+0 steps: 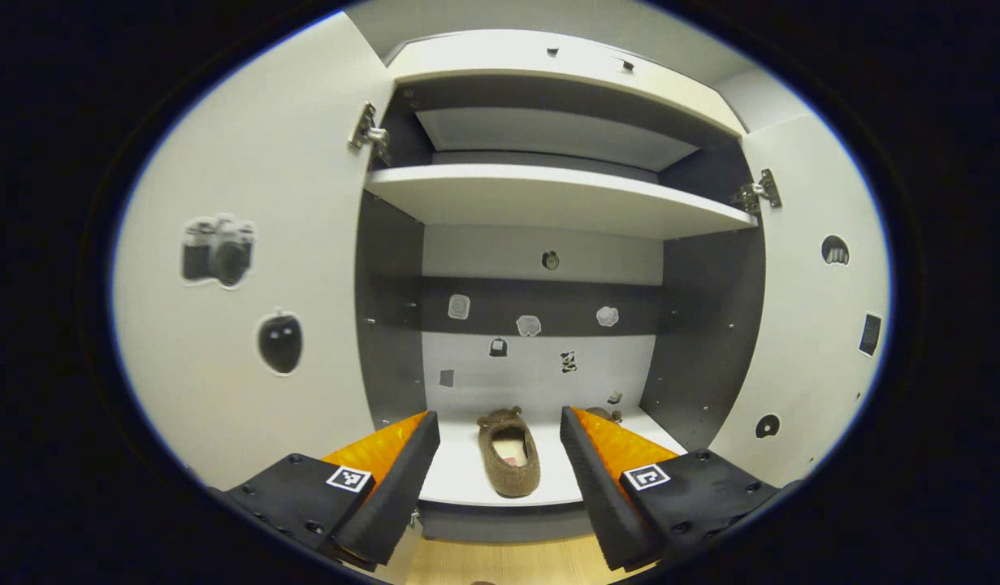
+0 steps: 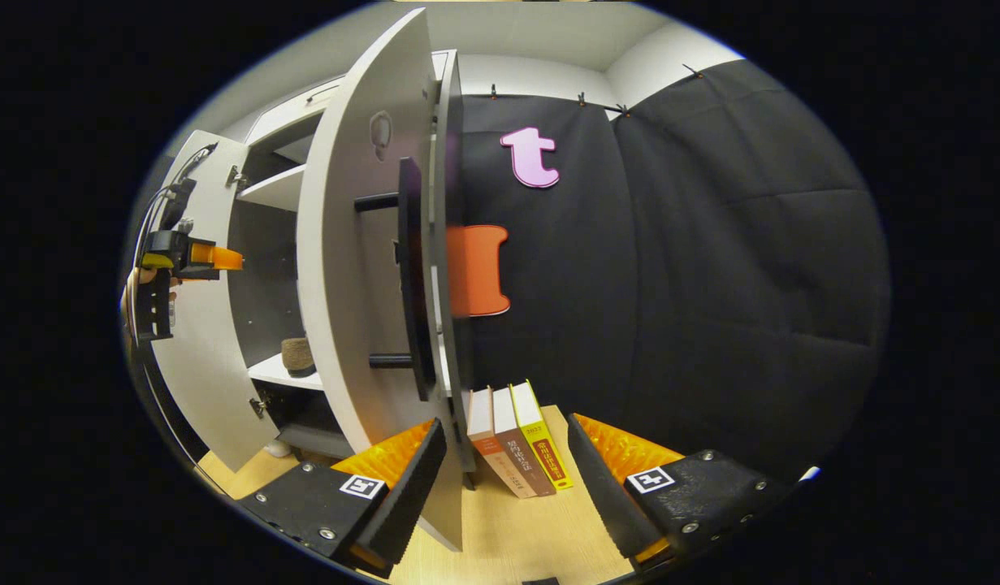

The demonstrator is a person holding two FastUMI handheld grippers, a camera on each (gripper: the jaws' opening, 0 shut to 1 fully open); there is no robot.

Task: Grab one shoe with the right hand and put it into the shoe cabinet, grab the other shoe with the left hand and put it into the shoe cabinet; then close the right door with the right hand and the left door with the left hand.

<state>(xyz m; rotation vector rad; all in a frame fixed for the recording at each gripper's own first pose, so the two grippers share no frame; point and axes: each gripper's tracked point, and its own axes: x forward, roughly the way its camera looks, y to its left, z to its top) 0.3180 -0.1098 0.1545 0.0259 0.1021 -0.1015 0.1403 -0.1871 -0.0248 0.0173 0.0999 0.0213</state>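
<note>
A brown fuzzy slipper point(image 1: 508, 461) lies on the bottom shelf point(image 1: 459, 483) of the open shoe cabinet, toe pointing inward. A second brown shoe point(image 1: 605, 413) peeks out behind my finger at the back right of that shelf. My left gripper point(image 1: 500, 418) stands open in front of the shelf, apart from the slipper. The left door point(image 1: 248, 284) and right door point(image 1: 816, 309) both stand open. My right gripper point(image 2: 506, 426) is open and holds nothing, just outside the right door point(image 2: 361, 244), near its black handle point(image 2: 408, 268). The left gripper point(image 2: 222, 258), held by a hand, shows farther off.
Three books point(image 2: 520, 443) lean against the black wall on the wooden floor point(image 2: 516, 528), right of the cabinet. An upper shelf point(image 1: 548, 199) spans the cabinet. Stickers dot the doors and the back panel. One slipper point(image 2: 298, 356) shows past the door's edge.
</note>
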